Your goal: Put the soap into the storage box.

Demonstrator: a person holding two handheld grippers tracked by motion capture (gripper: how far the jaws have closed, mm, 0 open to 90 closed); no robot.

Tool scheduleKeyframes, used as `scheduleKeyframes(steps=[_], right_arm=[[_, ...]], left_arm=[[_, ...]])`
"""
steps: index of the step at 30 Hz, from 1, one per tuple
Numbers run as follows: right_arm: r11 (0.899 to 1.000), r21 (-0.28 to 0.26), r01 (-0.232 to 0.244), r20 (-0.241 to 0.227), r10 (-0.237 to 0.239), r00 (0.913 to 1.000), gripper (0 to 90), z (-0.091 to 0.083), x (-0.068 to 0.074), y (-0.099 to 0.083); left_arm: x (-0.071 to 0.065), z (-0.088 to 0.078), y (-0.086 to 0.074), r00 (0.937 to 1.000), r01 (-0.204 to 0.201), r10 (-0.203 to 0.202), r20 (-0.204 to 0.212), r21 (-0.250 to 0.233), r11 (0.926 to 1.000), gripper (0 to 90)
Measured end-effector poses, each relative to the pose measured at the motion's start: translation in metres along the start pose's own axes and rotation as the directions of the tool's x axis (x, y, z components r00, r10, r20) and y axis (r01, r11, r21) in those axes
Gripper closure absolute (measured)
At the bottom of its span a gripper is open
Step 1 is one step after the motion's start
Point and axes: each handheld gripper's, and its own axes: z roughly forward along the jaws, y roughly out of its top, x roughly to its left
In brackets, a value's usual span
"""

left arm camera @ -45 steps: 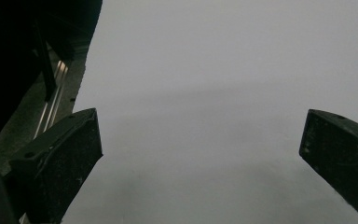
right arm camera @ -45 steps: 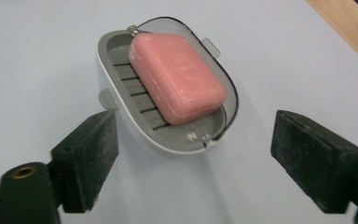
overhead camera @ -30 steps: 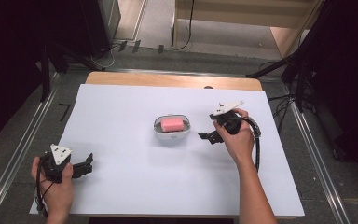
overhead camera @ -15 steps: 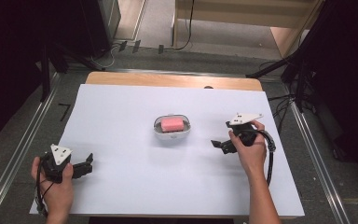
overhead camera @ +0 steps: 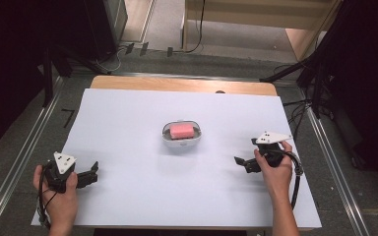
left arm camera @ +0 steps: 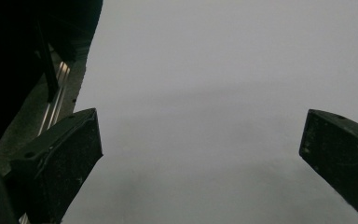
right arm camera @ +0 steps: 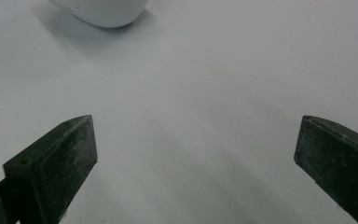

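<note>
White sheet [overhead camera: 128, 128] covers a wooden table [overhead camera: 128, 82]; cables [overhead camera: 197, 29] behind.

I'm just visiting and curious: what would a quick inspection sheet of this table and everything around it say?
Surface: white sheet covering a wooden table, flat.
Job's things: small white oval dish near the middle, pink rectangular block lying in it.
Clutter: nothing seen.
Grippers: left gripper open, nothing between its jaws, near the front left corner; right gripper open, nothing between its jaws, right of the dish and apart from it.
Cables: black cable looping from the right gripper; more cables on the floor behind the table.
Surroundings: metal rails along both sides, dark curtains, grey floor.
</note>
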Motion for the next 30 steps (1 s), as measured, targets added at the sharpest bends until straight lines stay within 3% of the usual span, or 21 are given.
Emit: scheduleKeyframes(steps=[24, 26, 30], right_arm=[[0.995, -0.054, -0.078, 0.072, 0.082, 0.9941, 0.0, -0.044, 0.001, -0.069], [0.993, -0.075, -0.088, 0.072, 0.093, 0.9930, 0.0, -0.049, 0.001, -0.072], [0.994, -0.068, -0.086, 0.088, 0.092, 0.9919, 0.0, -0.057, 0.000, -0.078]], left_arm=[[0.000, 0.000, 0.000, 1.0000, 0.000, 0.000, 0.002, 0.000, 1.0000, 0.0], [0.000, 0.000, 0.000, 1.0000, -0.001, 0.001, -0.002, 0.001, 1.0000, 0.0], [0.000, 0.000, 0.000, 1.0000, 0.001, -0.001, 0.000, 0.000, 1.0000, 0.0]])
